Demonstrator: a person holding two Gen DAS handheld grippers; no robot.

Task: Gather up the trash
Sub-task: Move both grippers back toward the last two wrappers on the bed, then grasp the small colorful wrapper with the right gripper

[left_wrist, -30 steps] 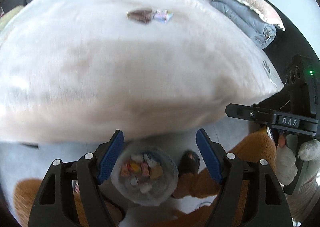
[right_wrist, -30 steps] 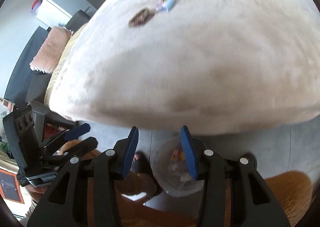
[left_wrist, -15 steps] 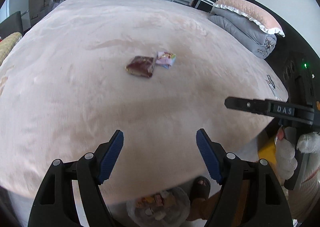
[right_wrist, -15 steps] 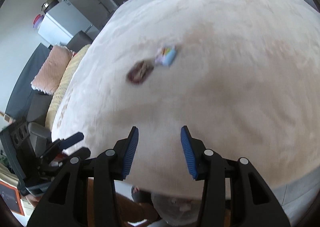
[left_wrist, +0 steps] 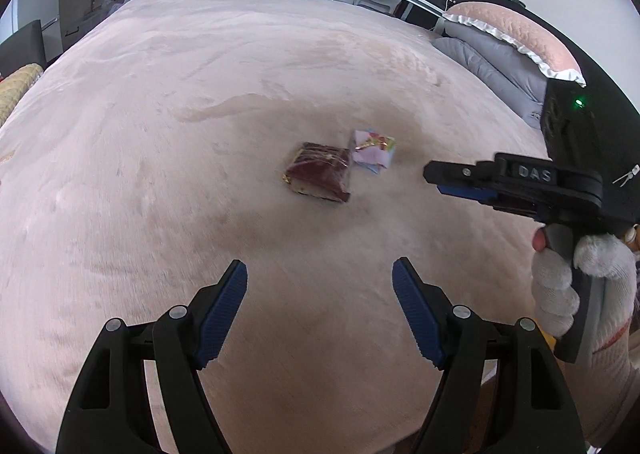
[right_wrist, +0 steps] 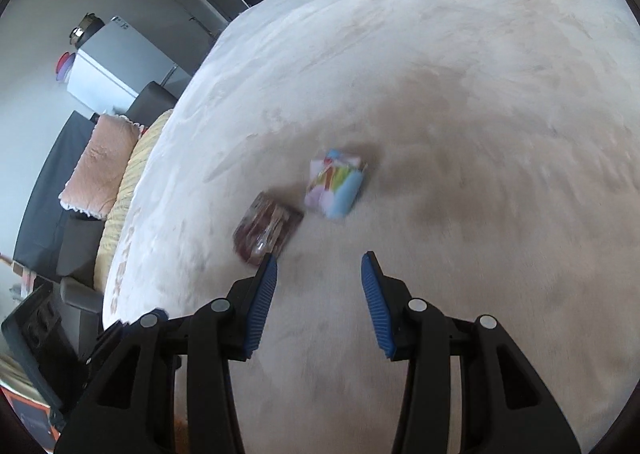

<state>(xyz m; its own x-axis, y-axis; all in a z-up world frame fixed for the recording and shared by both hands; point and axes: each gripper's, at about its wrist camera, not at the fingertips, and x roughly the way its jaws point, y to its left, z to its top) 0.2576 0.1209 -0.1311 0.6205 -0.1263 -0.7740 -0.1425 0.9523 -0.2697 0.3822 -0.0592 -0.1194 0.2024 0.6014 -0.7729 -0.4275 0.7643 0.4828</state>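
Pale plush bed (left_wrist: 168, 102), bare but for two bits of trash lying touching near its middle: dark wrapper (left_wrist: 319, 176), pastel packet (left_wrist: 373, 151) just beyond and to its right. Pillows (left_wrist: 508, 50) stacked at far right edge, well apart from both.

Left gripper (left_wrist: 320, 292): jaws wide open, nothing between them, aimed down at the blanket short of the trash. Wrapper lies straight ahead of these jaws, up the frame, long axis running roughly across the line of approach. Packet a little right of that line.

Right gripper (right_wrist: 319, 286): jaws part open, narrower than the left pair, empty. Seen from the left wrist, comes in from the right, held in a gloved hand (left_wrist: 580, 286), tips level with the packet and just beside it. From its own camera, left fingertip (right_wrist: 267, 274) sits right at the near corner of the wrapper; contact not certain because of blur. Packet lies ahead and slightly left of the gap's centre, tilted, long axis running roughly along the approach.

Judged nearer: right jaws, by a clear margin. Likely calls for a small push forward, and leftward for the wrapper, before closing.
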